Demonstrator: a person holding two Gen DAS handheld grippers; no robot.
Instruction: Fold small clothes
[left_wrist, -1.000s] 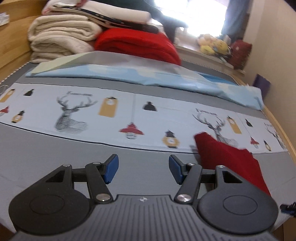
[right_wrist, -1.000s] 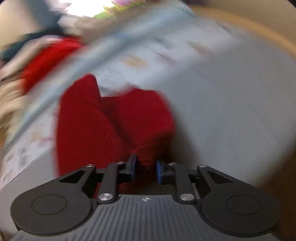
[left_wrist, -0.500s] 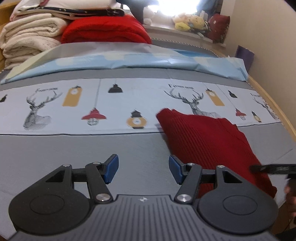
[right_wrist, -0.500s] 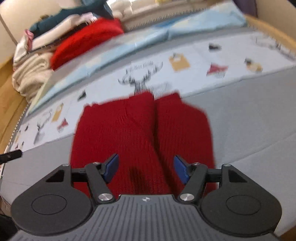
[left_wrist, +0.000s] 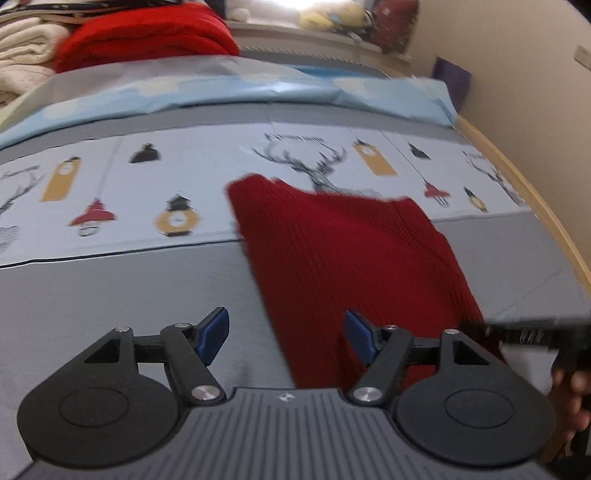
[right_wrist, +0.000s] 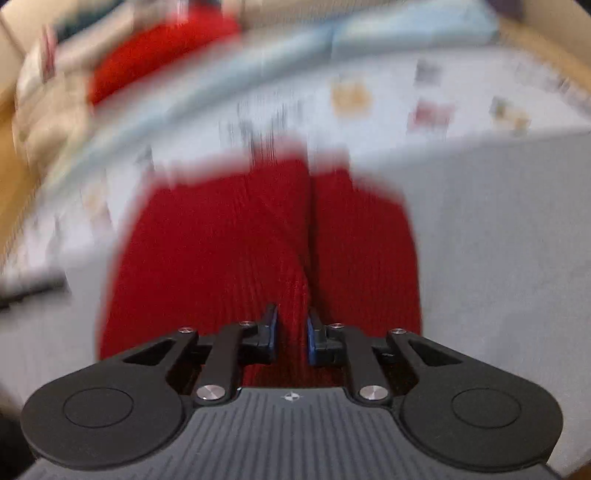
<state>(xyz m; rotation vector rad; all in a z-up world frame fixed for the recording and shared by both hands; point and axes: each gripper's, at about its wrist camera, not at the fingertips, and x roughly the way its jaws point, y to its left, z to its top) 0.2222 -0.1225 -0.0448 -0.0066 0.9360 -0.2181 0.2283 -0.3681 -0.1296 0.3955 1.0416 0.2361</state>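
A dark red knit garment (left_wrist: 351, 251) lies flat on the grey, deer-printed bedcover (left_wrist: 110, 295). My left gripper (left_wrist: 286, 339) hovers over its near left edge. The jaws are opening, the cloth's edge runs between the blue pads (left_wrist: 212, 334), and neither pad presses it. In the blurred right wrist view the same garment (right_wrist: 221, 240) fills the middle. My right gripper (right_wrist: 291, 332) is closing at its near hem, and a raised ridge of red knit is pinched between the pads. From the left wrist view, the right gripper (left_wrist: 535, 330) and a hand (left_wrist: 570, 391) show at the right edge.
Folded cream blankets (left_wrist: 22, 48) and a bright red blanket (left_wrist: 147, 33) are stacked at the bed's far left. A light blue sheet (left_wrist: 258, 88) lies across the back. The wooden bed rim (left_wrist: 535, 192) and a wall run along the right.
The left gripper has come down and rightward onto the garment's left edge and opened a little wider. The right gripper let go, opened, then closed again on a ridge at the near hem.
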